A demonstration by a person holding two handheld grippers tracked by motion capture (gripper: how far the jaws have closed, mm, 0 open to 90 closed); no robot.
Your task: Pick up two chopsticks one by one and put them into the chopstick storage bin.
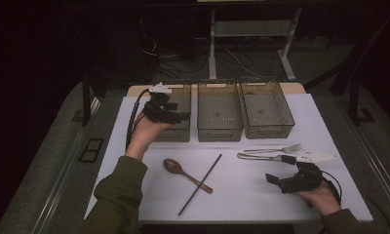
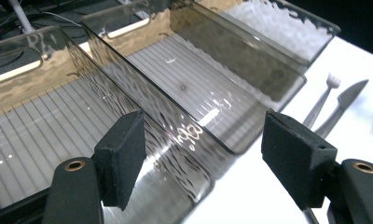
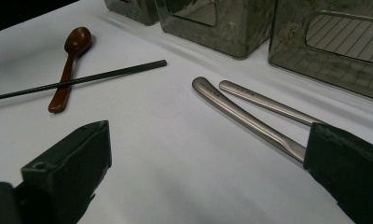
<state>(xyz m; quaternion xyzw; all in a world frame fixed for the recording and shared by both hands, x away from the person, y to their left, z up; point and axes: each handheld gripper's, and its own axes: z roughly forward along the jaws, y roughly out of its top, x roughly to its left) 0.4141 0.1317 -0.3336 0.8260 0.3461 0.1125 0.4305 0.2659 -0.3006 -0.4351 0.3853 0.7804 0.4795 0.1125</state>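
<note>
At the far-left part of the white worktop (image 1: 242, 195), the left tongs (image 1: 183, 116) hang over the near end of the leftmost clear smoky plastic bin (image 1: 179, 97), spread wide with nothing between them. In the left gripper view the two black pads straddle the wall shared by that bin and the middle clear plastic bin (image 2: 194, 84), one pad above the leftmost bin's ribbed floor, the other out over the white surface past the middle bin's near corner. A third clear plastic bin (image 1: 266, 107) stands just beside the middle one, towards the far-right corner.

Near the front edge, left of centre, a brown wooden spoon (image 1: 185, 174) lies with its bowl pointing far-left; a thin black chopstick (image 1: 201, 184) crosses over its handle.

Right of centre lie a silver metal fork (image 1: 276, 149) and a silver metal knife (image 1: 266, 157), side by side and almost touching, handles pointing left.

The right tongs (image 1: 272, 179) sit low near the front-right corner, also spread wide and holding nothing. The knife and fork lie just beyond them; in the right gripper view the knife's shaft (image 3: 245, 116) runs behind the right-hand pad, and whether they touch I cannot tell.
</note>
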